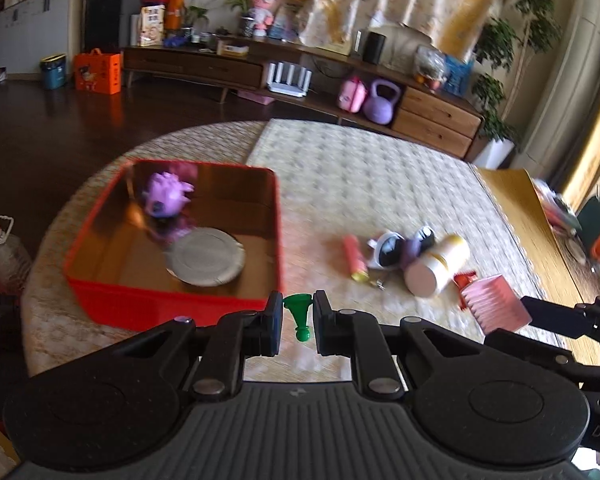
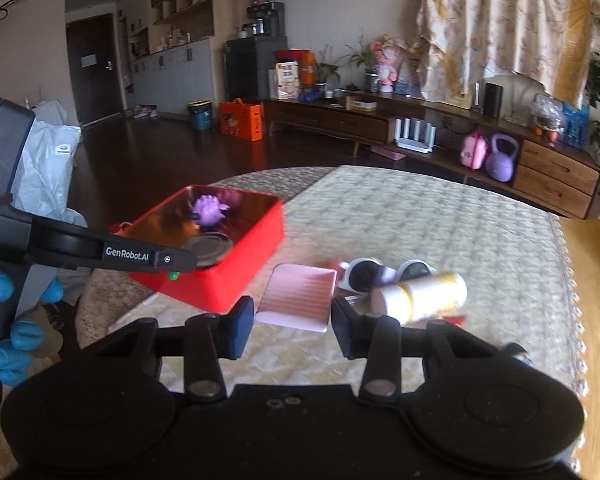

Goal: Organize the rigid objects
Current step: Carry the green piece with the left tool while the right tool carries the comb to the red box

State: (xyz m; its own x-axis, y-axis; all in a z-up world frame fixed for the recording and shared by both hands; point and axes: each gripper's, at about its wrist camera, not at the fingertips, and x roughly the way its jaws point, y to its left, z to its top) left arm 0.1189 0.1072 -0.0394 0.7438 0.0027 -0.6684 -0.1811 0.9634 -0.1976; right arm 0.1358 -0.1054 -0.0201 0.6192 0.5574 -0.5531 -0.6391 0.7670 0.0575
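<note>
Nearest the left wrist camera, a small green pawn (image 1: 298,316) with a flared top and a ball end hangs tilted between the pads of the left gripper (image 1: 297,322), whose jaws stand narrow and pinch it just in front of the near wall of the red box (image 1: 172,304). The box sits on the pale quilted table cover (image 1: 360,184); inside it lie a purple spiky toy (image 1: 168,196) toward the far side and a round grey lid (image 1: 206,256) nearer the front. To the right on the cover lies a loose cluster: a red tube (image 1: 354,258), white-framed sunglasses (image 1: 392,246), a cream and yellow bottle (image 1: 438,266) on its side, and a small red piece (image 1: 465,280) beside it. At the right edge the other tool's fingers grip a pink ribbed block (image 1: 496,302). From the right wrist camera, that pink block (image 2: 298,298) is closest, held between the tips of the right gripper (image 2: 294,322), its jaws fairly wide to span it. Just beyond it lie the sunglasses (image 2: 364,274) and the bottle (image 2: 424,294), touching each other. The red box (image 2: 236,256) stands to the left with the purple toy (image 2: 209,209) and the lid (image 2: 208,248) inside. The left gripper (image 2: 173,270) reaches in from the left, held by a blue-gloved hand (image 2: 8,320), with the green pawn (image 2: 173,275) showing as a dot at its tip, against the box's near wall.
</note>
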